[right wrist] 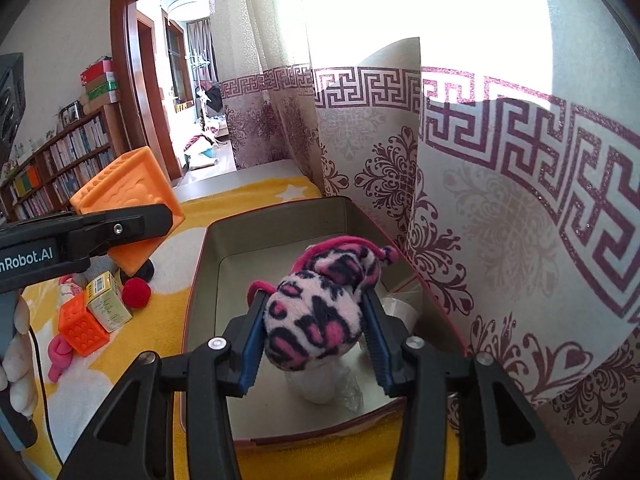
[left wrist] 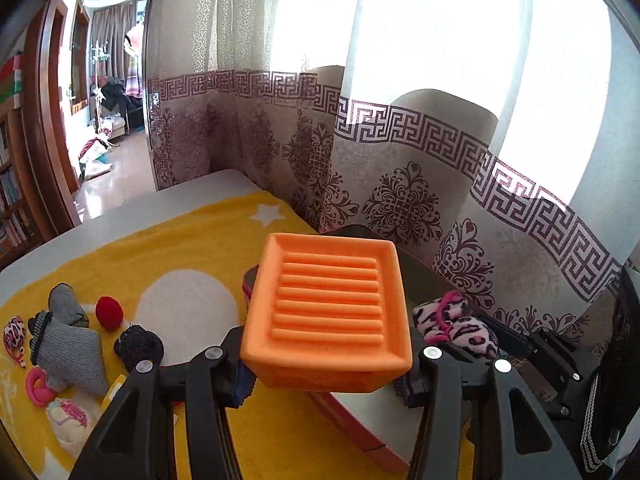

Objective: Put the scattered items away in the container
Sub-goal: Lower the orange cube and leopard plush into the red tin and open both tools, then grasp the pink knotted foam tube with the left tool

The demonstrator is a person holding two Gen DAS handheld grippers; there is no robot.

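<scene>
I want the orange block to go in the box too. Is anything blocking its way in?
The box is open-topped, but the right hand-held gripper hangs over it with the leopard plush toy between its fingers, so that spot is taken. The orange block sits in the left hand-held gripper.

I see my left gripper [left wrist: 326, 380] clamped on an orange ribbed tray [left wrist: 328, 308], held above the yellow blanket [left wrist: 160, 248], with socks [left wrist: 66, 344] lying left.
</scene>
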